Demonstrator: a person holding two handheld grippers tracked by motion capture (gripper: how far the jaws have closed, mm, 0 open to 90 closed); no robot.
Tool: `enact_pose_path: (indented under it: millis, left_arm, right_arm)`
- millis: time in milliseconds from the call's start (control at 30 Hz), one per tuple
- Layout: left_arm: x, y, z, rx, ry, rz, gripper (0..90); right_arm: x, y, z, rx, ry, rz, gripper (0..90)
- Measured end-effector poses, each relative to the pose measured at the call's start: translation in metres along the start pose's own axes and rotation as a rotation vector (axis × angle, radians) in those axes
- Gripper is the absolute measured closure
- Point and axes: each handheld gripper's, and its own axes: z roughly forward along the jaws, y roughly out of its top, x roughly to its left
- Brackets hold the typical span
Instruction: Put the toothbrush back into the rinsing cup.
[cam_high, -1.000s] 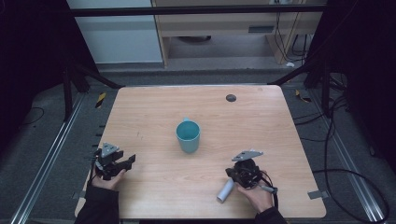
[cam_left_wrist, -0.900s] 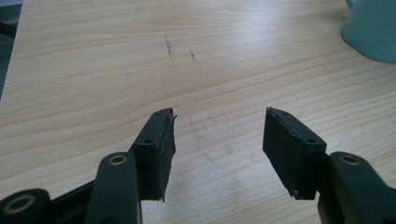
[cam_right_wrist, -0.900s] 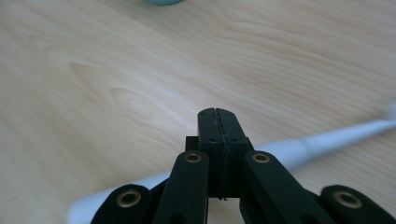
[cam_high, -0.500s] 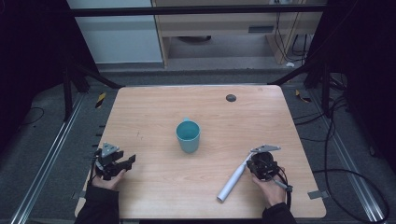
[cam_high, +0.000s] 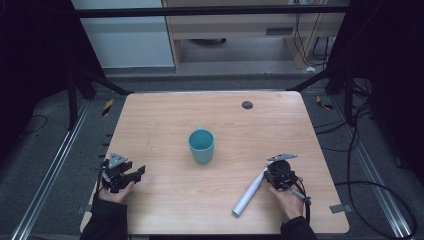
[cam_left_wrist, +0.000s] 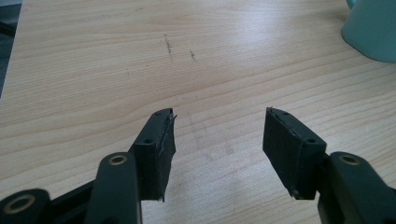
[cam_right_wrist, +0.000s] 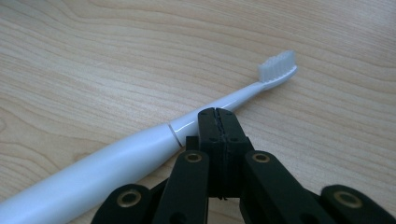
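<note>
White plastic, the electric toothbrush (cam_right_wrist: 140, 144) lies flat on the wooden table (cam_high: 165, 115) near its front right, touching the right gripper (cam_right_wrist: 218, 116), whose jaws are pressed together on nothing. The left gripper (cam_left_wrist: 217, 135) rests at the front left, jaws spread wide and empty, well apart from the teal cup (cam_high: 201, 145) at mid-table.

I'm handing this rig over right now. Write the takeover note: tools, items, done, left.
Left tool: open, holding nothing, low over the table's near-left part.
Right tool: jaws pressed together, gripping nothing, tips against the neck of the electric toothbrush.
Toothbrush: flat on the table at near right, bristles toward the far side, handle end toward the front edge.
Teal cup: upright mid-table, looks empty.
Done: nothing placed yet.
Left: probably open the right tool, grasp the toothbrush and stand it in the cup.
</note>
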Motion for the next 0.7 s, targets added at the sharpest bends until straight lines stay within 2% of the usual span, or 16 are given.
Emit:
enact_pose_path:
  millis: [433, 467, 700]
  left_arm:
    - [0.000, 0.000, 0.001, 0.004, 0.000, -0.001, 43.0]
    - [0.000, 0.000, 0.001, 0.003, 0.000, 0.000, 43.0]
    - [0.000, 0.000, 0.001, 0.000, 0.001, -0.004, 43.0]
  right_arm:
    - [0.004, 0.009, 0.013, -0.002, 0.002, -0.021, 90.0]
    - [0.004, 0.010, 0.015, -0.003, 0.015, -0.022, 90.0]
    - [0.006, 0.012, 0.019, -0.002, 0.026, -0.033, 90.0]
